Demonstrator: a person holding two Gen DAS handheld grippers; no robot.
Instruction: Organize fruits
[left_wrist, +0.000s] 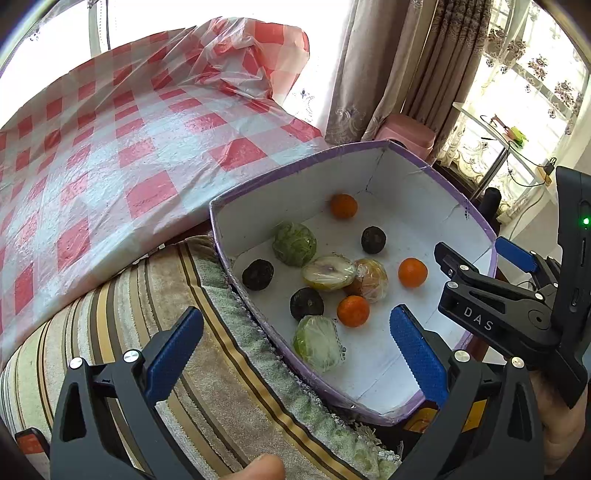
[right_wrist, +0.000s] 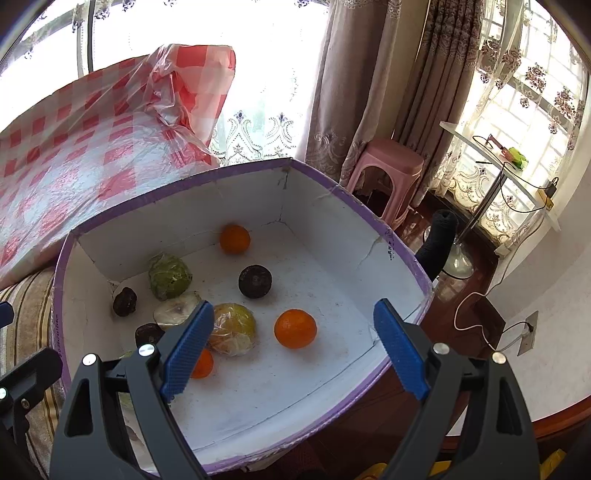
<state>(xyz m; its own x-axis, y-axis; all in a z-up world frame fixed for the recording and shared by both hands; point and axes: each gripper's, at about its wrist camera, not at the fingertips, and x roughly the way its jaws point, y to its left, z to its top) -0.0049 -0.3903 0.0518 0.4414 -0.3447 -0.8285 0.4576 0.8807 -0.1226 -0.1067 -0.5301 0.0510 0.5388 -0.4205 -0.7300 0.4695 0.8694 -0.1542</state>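
Fruits lie loose in box (right_wrist: 122, 221), centre of both frames: three oranges (right_wrist: 295, 328), three dark round fruits (right_wrist: 255, 281), several film-wrapped pieces (right_wrist: 170, 277), mixed, not grouped by kind. No fruit visible outside box. Scene fits fruits just gathered in, or sorting yet to come; cannot tell which. Left tongs (left_wrist: 295, 354) wide open, empty, low in frame over box edge. Right tongs (right_wrist: 295, 350) wide open, empty, above near orange. Checked cloth (left_wrist: 110, 155) upper left.

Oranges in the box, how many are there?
3. One orange sits near the far wall, one orange toward the right side, one orange nearer the middle, beside a dark fruit. None seem hidden.
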